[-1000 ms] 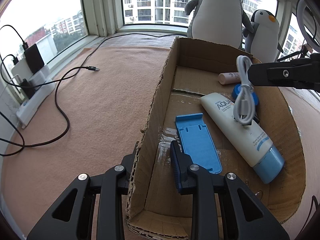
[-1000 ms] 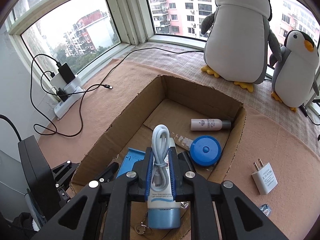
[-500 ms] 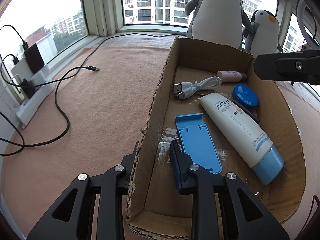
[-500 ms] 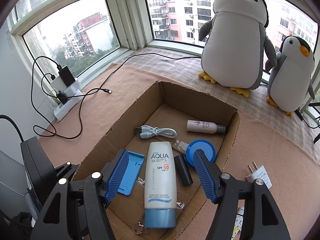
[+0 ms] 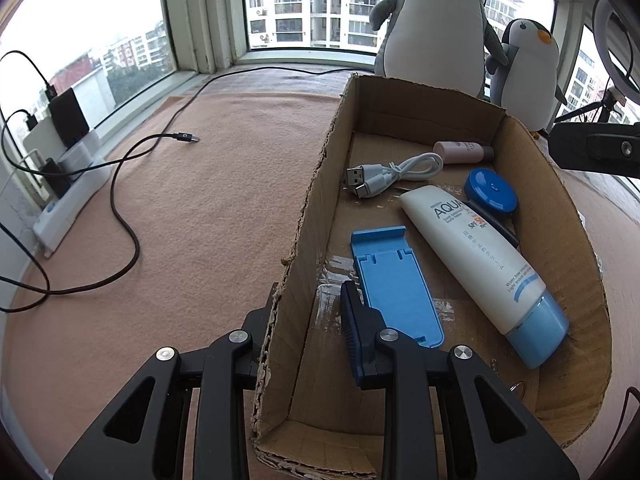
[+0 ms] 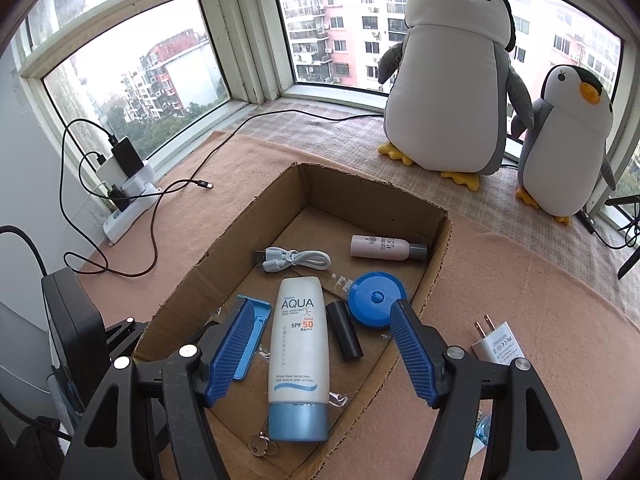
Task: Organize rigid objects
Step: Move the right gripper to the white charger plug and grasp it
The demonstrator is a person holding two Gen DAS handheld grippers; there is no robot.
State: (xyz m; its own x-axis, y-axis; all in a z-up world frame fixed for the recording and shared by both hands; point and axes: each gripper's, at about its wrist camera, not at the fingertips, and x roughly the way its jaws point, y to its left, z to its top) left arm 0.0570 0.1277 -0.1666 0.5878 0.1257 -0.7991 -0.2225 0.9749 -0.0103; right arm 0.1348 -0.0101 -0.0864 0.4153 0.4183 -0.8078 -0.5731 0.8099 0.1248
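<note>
two plush penguins (image 6: 448, 92) on the sill, power strip (image 6: 128, 208) with chargers, black cable (image 5: 124, 216) across tan mat (image 5: 192, 208)

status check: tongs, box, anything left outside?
Left tongs shut on box wall. Right tongs open, empty, just released. White cable in box. Plug adapter outside.

Keyring (image 6: 264, 446) partly under sunscreen tube (image 6: 298, 354); charger (image 6: 498, 346) label print unreadable, perhaps blurred.

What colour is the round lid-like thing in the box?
Blue round disc, clearest in the right wrist view.
</note>
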